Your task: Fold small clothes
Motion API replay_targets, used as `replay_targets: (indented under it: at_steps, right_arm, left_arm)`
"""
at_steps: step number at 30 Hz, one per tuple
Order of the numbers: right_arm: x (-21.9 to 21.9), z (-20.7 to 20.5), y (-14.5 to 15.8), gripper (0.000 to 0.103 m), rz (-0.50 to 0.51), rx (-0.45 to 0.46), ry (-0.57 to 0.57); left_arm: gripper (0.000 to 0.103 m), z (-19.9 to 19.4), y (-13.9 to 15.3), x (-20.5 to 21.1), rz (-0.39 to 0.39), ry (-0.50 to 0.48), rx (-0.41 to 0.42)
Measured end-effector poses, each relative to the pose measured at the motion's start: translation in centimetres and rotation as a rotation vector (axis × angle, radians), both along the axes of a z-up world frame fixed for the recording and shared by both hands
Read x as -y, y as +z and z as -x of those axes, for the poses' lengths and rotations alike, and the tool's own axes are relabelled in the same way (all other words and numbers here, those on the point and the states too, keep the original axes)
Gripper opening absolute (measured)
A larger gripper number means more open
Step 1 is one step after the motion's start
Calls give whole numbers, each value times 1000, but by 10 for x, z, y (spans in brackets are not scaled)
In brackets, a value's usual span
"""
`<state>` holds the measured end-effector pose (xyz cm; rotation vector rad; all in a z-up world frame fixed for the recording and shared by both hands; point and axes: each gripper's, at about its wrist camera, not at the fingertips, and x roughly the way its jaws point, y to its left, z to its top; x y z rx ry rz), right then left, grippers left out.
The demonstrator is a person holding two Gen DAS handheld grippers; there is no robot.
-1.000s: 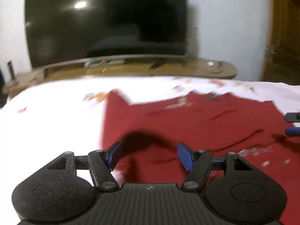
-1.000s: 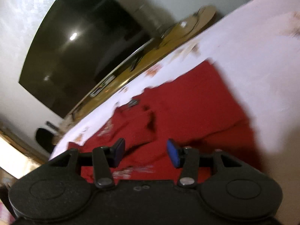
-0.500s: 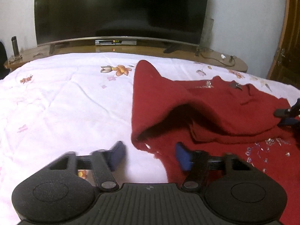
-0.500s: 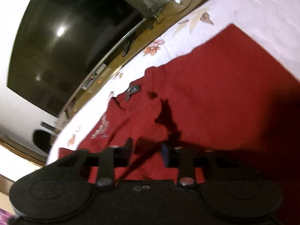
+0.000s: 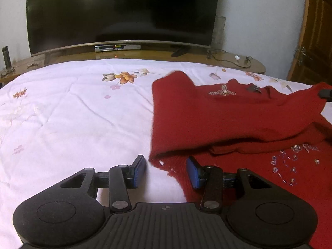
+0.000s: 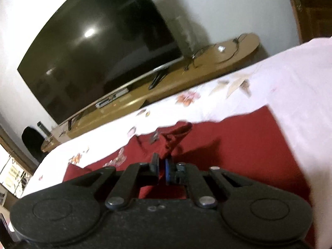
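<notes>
A small red knit sweater (image 5: 234, 120) with beaded trim lies on the white floral bedsheet (image 5: 72, 120), its top part folded over the lower part. My left gripper (image 5: 166, 171) is open and empty, low over the sheet at the sweater's near left corner. My right gripper (image 6: 162, 169) is shut on a pinch of the red sweater (image 6: 238, 151) and lifts a bunch of fabric. Its black tip also shows at the right edge of the left wrist view (image 5: 325, 93), at the sweater's far right corner.
A large dark TV (image 5: 122, 12) stands on a long wooden stand (image 5: 145, 55) beyond the bed's far edge. A wooden door (image 5: 315, 31) is at the right. A set-top box (image 5: 117, 47) and cables lie on the stand.
My right gripper has closed on the sweater and lifted fabric. My left gripper has drawn back to the sweater's left edge, still open. The sweater's top part now lies folded over.
</notes>
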<state>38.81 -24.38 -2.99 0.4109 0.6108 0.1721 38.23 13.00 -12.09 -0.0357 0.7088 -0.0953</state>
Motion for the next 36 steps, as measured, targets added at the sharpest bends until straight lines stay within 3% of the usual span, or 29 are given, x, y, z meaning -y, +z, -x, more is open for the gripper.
replay_targets:
  at_steps: [10,19,24,28,30,32,36]
  right_arm:
    - [27,7,8,6,30,22,-26]
    - [-11,6,54,6,102,143,106]
    - [-37,9,102,6,85,275,161]
    - [-18,30,116,6,64,350,121]
    - [-1,27,89,6,108,264,75]
    - [14,11,48,6,132,79,27]
    - [28,5,-7,6,153,-53,-4]
  left_arm:
    - [44,-1,3,4,-28,0,-14]
    - [40,-8,4,10,-39,14,-15]
    - [32,-8,3,-1,45,74,-7]
    - [32,-2,-5,-14,146,119,22]
    - [32,0,-7,-15,159,129,30]
    - [32,-1,-7,-13,147,125,27]
    - [32,-5,-5,-6,79,99,14]
